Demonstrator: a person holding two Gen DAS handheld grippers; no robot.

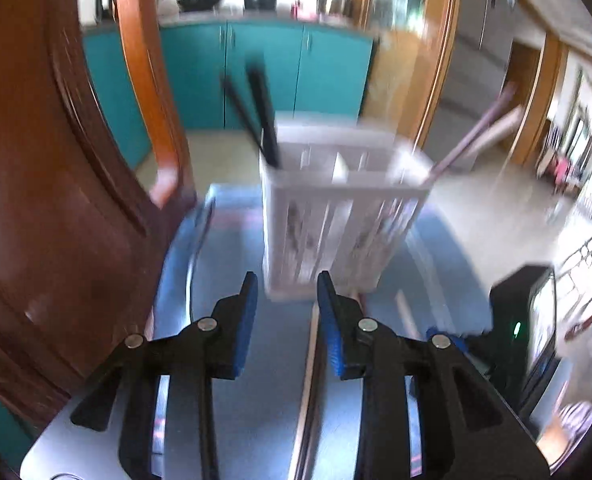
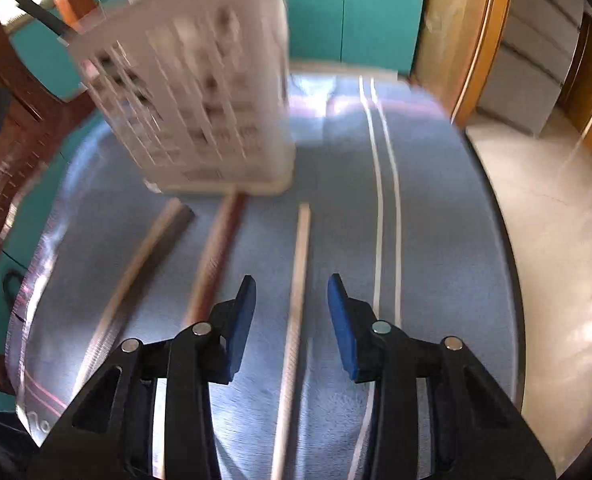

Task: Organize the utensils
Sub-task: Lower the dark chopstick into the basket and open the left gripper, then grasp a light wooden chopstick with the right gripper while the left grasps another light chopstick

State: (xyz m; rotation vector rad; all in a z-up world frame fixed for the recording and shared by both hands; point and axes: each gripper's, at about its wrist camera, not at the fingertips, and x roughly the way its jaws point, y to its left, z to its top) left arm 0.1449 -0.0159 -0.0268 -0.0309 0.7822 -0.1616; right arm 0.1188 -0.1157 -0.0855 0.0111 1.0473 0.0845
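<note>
Chopsticks (image 2: 294,304) lie loose and roughly lengthwise on the blue-grey table (image 2: 435,240), just short of the white slotted holder (image 2: 200,92), which already has dark sticks (image 1: 262,112) leaning out of one compartment, likely sorted by kind. One pale stick runs between the spread fingers of the right gripper (image 2: 292,286), which hovers low and holds nothing. Left gripper (image 1: 287,282) is also parted and empty, aimed at the holder's base

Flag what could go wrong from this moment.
The right tongs are open astride a thin wooden stick lying flat on the blue table; closing may skid it rather than lift it. The white slotted caddy is light-looking and already holds leaning black utensils, so a bump could tip it. Both views are motion-blurred.
</note>
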